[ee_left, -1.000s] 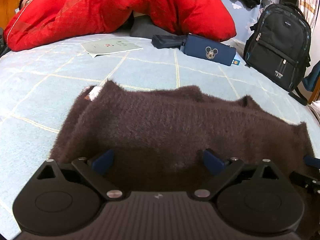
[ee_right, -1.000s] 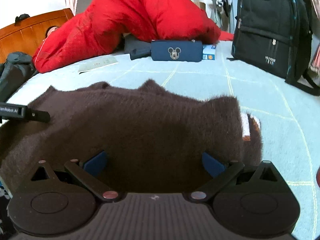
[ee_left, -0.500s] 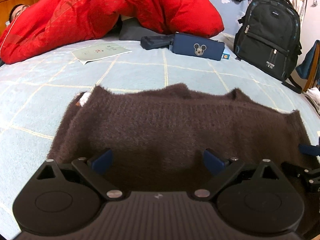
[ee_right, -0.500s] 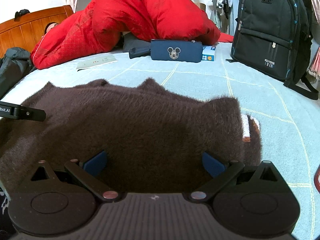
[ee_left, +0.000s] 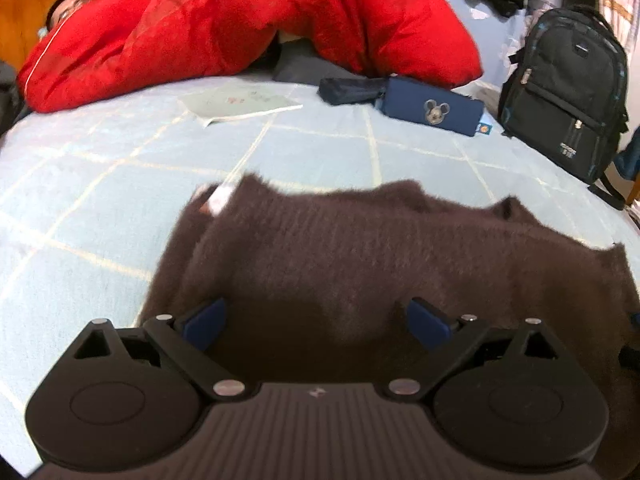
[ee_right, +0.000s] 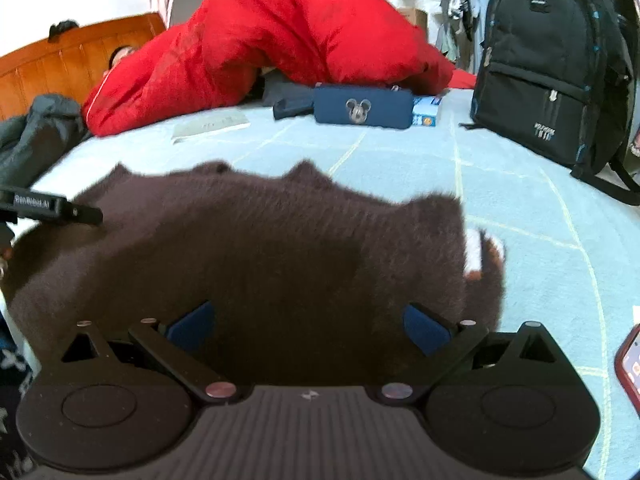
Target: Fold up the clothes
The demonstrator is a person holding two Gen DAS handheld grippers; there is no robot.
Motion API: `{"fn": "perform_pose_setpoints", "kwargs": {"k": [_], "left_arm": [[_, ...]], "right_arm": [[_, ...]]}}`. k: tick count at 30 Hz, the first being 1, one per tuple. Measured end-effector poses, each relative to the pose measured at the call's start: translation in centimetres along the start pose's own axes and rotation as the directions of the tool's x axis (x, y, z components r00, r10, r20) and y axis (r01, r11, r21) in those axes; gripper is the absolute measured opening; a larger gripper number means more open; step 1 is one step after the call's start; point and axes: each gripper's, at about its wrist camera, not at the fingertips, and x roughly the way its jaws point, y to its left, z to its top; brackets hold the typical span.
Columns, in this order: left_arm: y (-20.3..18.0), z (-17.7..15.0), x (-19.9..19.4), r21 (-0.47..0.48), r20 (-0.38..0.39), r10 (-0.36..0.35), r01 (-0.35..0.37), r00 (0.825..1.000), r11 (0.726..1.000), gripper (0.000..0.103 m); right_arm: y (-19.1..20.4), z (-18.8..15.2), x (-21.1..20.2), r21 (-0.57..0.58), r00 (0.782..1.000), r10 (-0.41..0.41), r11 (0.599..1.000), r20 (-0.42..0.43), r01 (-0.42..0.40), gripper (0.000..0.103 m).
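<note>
Knitwear first: the brown fuzzy sweater (ee_left: pixel 400 264) lies spread on the blue checked bedspread (ee_left: pixel 120 184), with the left gripper (ee_left: pixel 316 320) and right gripper (ee_right: pixel 308 324) spread wide above its near hem. Pinch both corners evenly. Beyond the sweater sit a Mickey pencil case (ee_right: pixel 362 109) and black backpack (ee_right: pixel 552 64), well apart.
</note>
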Motion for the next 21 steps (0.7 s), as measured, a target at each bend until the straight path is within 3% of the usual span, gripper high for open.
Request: {"fn": "perform_pose_setpoints", "kwargs": {"k": [3, 6, 11, 17, 21], "left_arm": [[-0.8, 1.1, 0.0, 0.048, 0.029, -0.046, 0.045, 0.998, 0.998, 0.097], [-0.3, 2.1, 1.5, 0.034, 0.018, -0.090, 0.089, 0.996, 0.995, 0.097], [2.4, 2.4, 5.3, -0.024, -0.061, -0.035, 0.034, 0.998, 0.999, 0.097], [1.2, 3.6, 4.0, 0.035, -0.062, -0.033, 0.035, 0.998, 0.999, 0.097], [0.3, 4.6, 3.5, 0.077, -0.025, -0.109, 0.111, 0.994, 0.991, 0.097]], "right_arm": [[0.2, 1.1, 0.0, 0.004, 1.000, -0.003, 1.000, 0.030, 0.003, 0.103], [0.3, 1.5, 1.0, 0.007, 1.000, -0.015, 1.000, 0.009, 0.015, 0.103], [0.0, 1.0, 2.9, 0.017, 0.997, -0.046, 0.999, -0.054, 0.047, 0.103], [-1.1, 0.9, 1.5, 0.042, 1.000, 0.006, 0.999, -0.029, -0.005, 0.103], [-1.8, 2.7, 1.1, 0.084, 1.000, 0.004, 0.996, 0.016, -0.006, 0.103]]}}
